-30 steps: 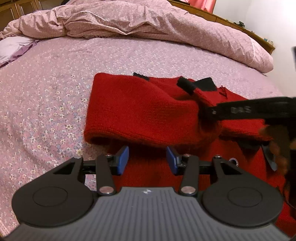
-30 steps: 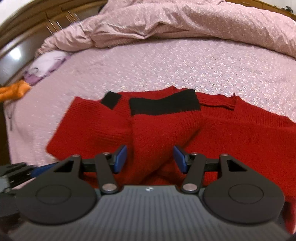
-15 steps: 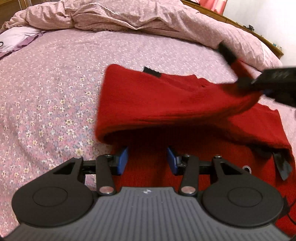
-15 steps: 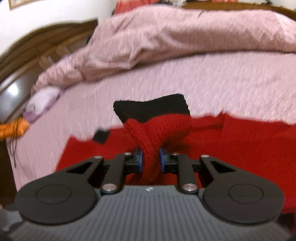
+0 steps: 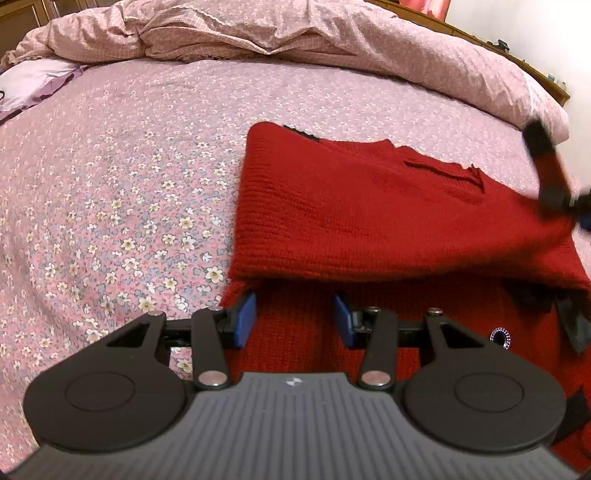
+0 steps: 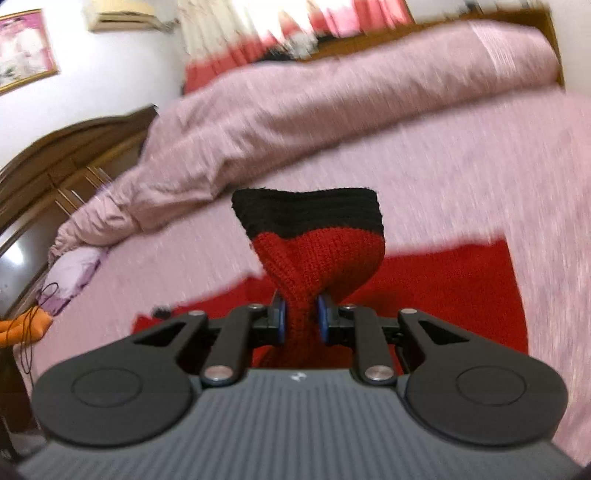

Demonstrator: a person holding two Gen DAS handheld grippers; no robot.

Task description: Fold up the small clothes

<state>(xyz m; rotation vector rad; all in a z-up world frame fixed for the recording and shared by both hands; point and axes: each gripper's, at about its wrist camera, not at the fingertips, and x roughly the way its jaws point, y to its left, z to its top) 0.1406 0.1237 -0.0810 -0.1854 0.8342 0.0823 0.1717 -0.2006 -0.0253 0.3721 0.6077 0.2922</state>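
A small red knit sweater [image 5: 369,221] with black trim lies on the floral bedsheet [image 5: 110,184], its left side folded over. My left gripper [image 5: 293,319] is open and empty, low over the sweater's near hem. My right gripper [image 6: 300,319] is shut on the red sleeve [image 6: 317,258] just below its black cuff [image 6: 306,212] and holds it lifted above the sweater body [image 6: 443,295]. In the left wrist view the right gripper [image 5: 554,192] shows blurred at the far right, pulling the sleeve across.
A rumpled pink duvet [image 5: 295,33] lies along the back of the bed. A lilac pillow [image 5: 33,83] sits at the left. A wooden headboard [image 6: 55,155] and an orange cloth [image 6: 22,326] are at the left in the right wrist view.
My right gripper closed on the sleeve, lifted it and carried it to the right, unfolding it off the sweater. My left gripper stayed open near the hem.
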